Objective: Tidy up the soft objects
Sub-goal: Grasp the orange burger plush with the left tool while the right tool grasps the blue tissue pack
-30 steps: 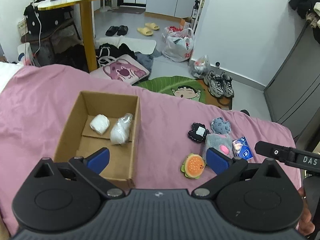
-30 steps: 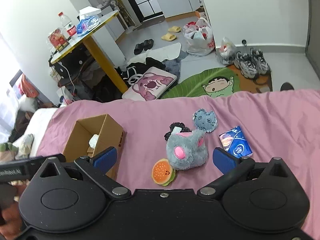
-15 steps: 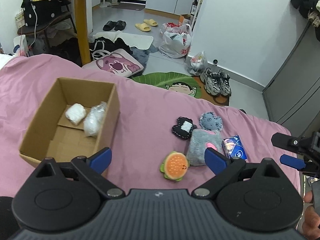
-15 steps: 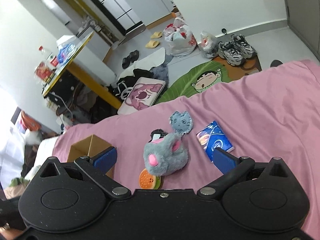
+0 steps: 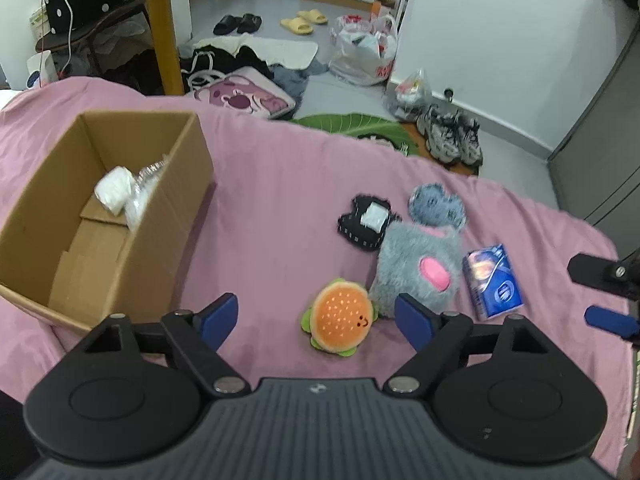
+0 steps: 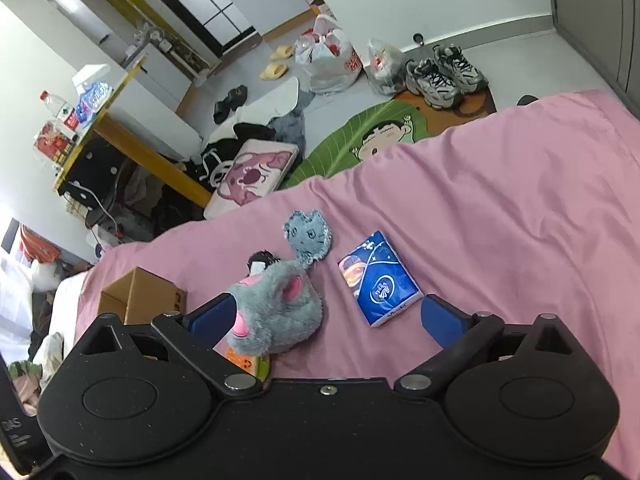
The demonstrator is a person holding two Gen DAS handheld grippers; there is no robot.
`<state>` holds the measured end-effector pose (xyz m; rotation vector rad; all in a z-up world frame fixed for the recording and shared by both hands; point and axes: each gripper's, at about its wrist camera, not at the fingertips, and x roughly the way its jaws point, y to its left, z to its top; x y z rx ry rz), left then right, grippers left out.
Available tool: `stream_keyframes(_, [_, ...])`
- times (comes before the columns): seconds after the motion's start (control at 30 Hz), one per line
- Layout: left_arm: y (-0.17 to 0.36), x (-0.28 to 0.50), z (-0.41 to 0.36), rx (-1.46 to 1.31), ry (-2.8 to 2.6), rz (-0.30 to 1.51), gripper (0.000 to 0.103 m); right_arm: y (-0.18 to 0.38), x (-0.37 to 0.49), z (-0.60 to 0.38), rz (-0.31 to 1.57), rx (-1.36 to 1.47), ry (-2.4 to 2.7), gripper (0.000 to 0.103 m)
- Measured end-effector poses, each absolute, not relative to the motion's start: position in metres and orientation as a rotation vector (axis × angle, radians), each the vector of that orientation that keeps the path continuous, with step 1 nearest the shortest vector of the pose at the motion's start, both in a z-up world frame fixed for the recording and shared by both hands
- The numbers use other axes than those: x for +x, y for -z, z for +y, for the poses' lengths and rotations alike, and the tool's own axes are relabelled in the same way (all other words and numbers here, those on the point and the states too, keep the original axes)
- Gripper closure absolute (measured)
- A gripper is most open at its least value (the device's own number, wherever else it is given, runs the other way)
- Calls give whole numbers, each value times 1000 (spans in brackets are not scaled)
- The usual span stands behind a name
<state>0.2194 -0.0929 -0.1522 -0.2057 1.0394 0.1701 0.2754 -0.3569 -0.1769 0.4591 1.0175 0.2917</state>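
On the pink bedsheet [image 5: 280, 200] lie a burger plush [image 5: 340, 322], a grey fluffy plush with pink ears [image 5: 416, 268], a black frilly pad [image 5: 366, 222], a grey-blue cat-face pad [image 5: 438, 206] and a blue tissue pack [image 5: 492, 280]. A cardboard box [image 5: 172, 216] at the left holds two white wrapped bundles [image 5: 114, 190]. My left gripper [image 5: 316, 320] is open, low over the sheet, with the burger plush between its fingers. My right gripper [image 6: 324, 316] is open over the grey plush [image 6: 276, 312] and the tissue pack [image 6: 378, 284]; its fingers [image 5: 608, 318] show at the left view's right edge.
The bed's far edge drops to a floor with a green cartoon mat [image 6: 360, 140], sneakers [image 5: 452, 136], plastic bags [image 5: 360, 52], a pink cushion [image 5: 240, 96] and a yellow-legged table [image 5: 160, 24]. Grey cabinet doors [image 5: 600, 120] stand at the right.
Both grippers have come down and forward toward the toys. The left one slid right from the box to frame the burger plush; the right one closed in on the grey plush and tissue pack.
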Motion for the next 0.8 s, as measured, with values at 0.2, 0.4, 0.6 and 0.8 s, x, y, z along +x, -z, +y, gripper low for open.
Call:
stream_keyframes(0.2, [180,229,-103,-182,-169,1101,24,190,284,-353,1057,420,-299,7])
stream_keyframes(0.4, [206,239,-108,-150,-170,1144,24,205,294,-349,1104,357,-293,12])
stream_keyframes(0.6, [223,249,-110,-153,-179,1174,28,222,305,-337,1147,252,-280,16])
stream_keyframes(0.8, [231,253,-108,-180,-185,1192,46,229,313,-316,1157,129,-285,16])
